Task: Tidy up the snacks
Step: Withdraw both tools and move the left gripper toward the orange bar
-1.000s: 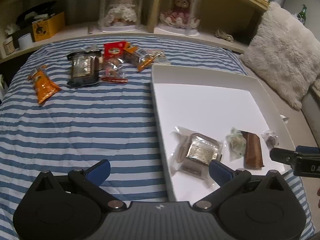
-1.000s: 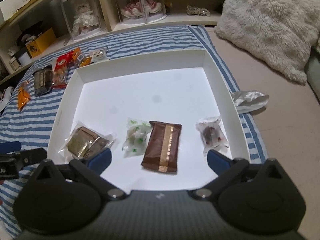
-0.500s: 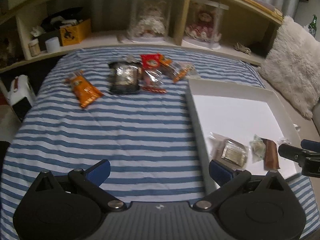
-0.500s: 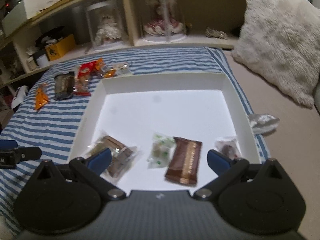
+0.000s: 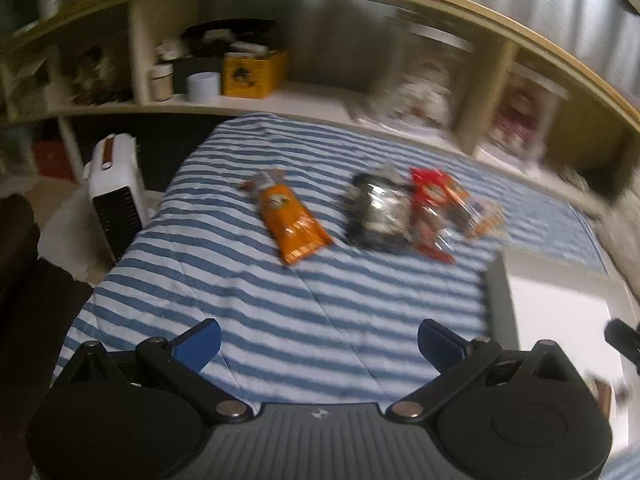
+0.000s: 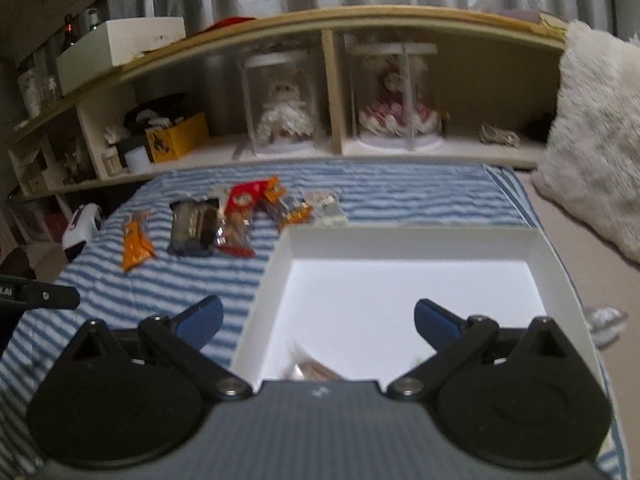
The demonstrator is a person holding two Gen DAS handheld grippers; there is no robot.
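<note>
Five snack packs lie on the striped blanket at 11 o'clock of the white box. Left gripper and right gripper both spread, empty. Only the right view shows two dolls.

left tool open, empty; orange packet on striped blanket.

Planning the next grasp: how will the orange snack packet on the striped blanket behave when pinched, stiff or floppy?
Orange snack packet looks like a thin film pouch lying flat, so probably light and floppy, sagging from an end pinch. Its glossy wrapper may slip between the fingers. The soft striped blanket likely gives underneath, so a push may bunch fabric.
</note>
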